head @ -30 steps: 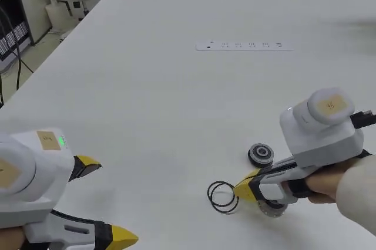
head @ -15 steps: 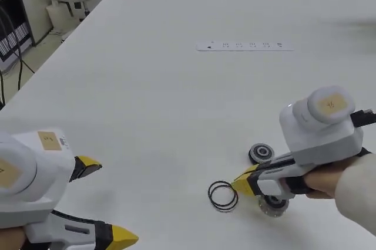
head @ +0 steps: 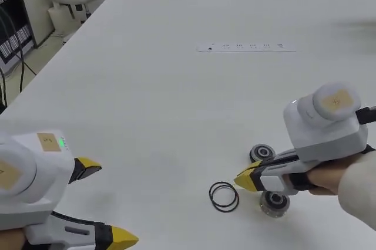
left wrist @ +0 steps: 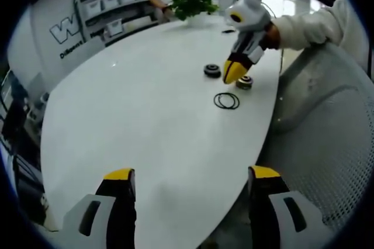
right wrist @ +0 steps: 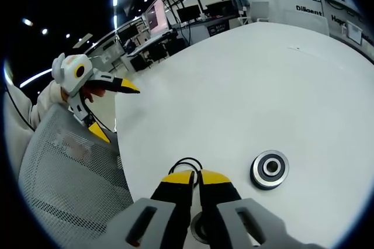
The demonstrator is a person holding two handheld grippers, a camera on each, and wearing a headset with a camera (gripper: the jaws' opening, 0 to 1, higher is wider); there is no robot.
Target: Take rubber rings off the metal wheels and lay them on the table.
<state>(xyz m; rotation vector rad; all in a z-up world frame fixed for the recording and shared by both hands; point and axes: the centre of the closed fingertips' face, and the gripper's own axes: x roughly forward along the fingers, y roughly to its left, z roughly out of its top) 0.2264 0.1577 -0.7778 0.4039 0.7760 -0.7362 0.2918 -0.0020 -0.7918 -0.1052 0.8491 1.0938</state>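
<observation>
The left gripper [head: 116, 203], at the bench's near left corner, is cut off by the head view's left and bottom edges. The right gripper [head: 239, 181] covers the top of the nearer wheel [head: 274, 201]. In the right gripper view its jaws hide most of that wheel and the near arc of the rubber rings [right wrist: 187, 159]. Whether either wheel wears a ring is too small to tell.
</observation>
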